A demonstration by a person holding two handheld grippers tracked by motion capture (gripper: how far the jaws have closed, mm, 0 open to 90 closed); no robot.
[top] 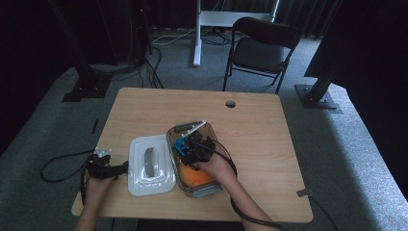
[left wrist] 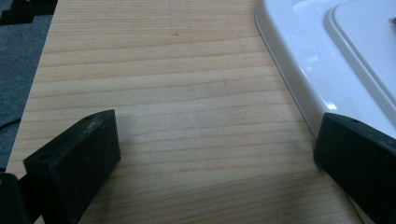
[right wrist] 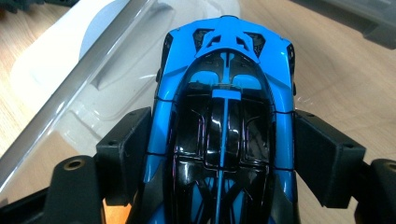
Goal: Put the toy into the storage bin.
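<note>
A blue and black toy car [right wrist: 224, 84] sits nose-away between the jaws of my right gripper [right wrist: 224, 140], whose pads press on both its sides. In the high view that gripper [top: 192, 145] holds the car [top: 180, 146] over a clear plastic container [top: 211, 191] with something orange [top: 197, 179] in its near end. The container's white lid [top: 144, 182], with a grey handle [top: 150, 161], lies flat just to its left. My left gripper [top: 122, 168] rests low at the lid's left edge. It [left wrist: 217, 128] stands open over bare wood, its right jaw beside the lid's rim [left wrist: 299, 70].
The wooden table [top: 255, 144] has a cable hole [top: 230, 103] near its far edge. A black folding chair [top: 262, 48] and a white desk leg [top: 197, 33] stand beyond it. Black stand feet [top: 84, 89] and cables [top: 57, 166] lie on the carpet.
</note>
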